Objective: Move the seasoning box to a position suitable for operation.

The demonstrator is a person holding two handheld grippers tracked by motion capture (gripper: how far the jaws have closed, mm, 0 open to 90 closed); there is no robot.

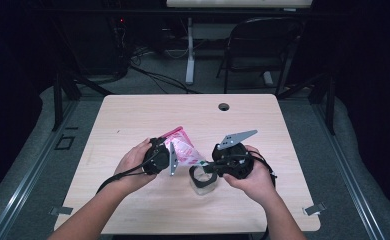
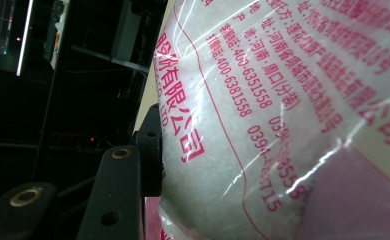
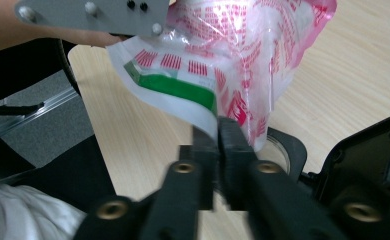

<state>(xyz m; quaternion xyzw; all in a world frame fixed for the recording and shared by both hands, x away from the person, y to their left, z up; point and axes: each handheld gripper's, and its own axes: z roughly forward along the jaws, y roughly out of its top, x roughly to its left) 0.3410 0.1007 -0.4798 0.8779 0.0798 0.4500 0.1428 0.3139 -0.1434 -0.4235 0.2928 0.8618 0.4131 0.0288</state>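
Note:
A clear plastic bag (image 1: 183,147) with pink print and white granules inside hangs above the table between my two grippers. My left gripper (image 1: 174,156) is shut on the bag's body; in the left gripper view one black finger (image 2: 150,150) presses into the bulging bag (image 2: 263,115), and the other jaw is hidden behind it. My right gripper (image 3: 217,134) is shut on the bag's white-and-green edge (image 3: 183,95), which it pinches between its tips. The same right gripper (image 1: 204,165) reaches in from the right. A small clear container with a dark rim (image 1: 203,181) stands right under the bag.
The light wooden table (image 1: 133,115) has a cable hole (image 1: 224,106) near its far edge. A dark folding chair (image 1: 263,45) and a desk leg stand beyond the table. The left gripper's grey plate (image 3: 93,14) shows at the top of the right gripper view.

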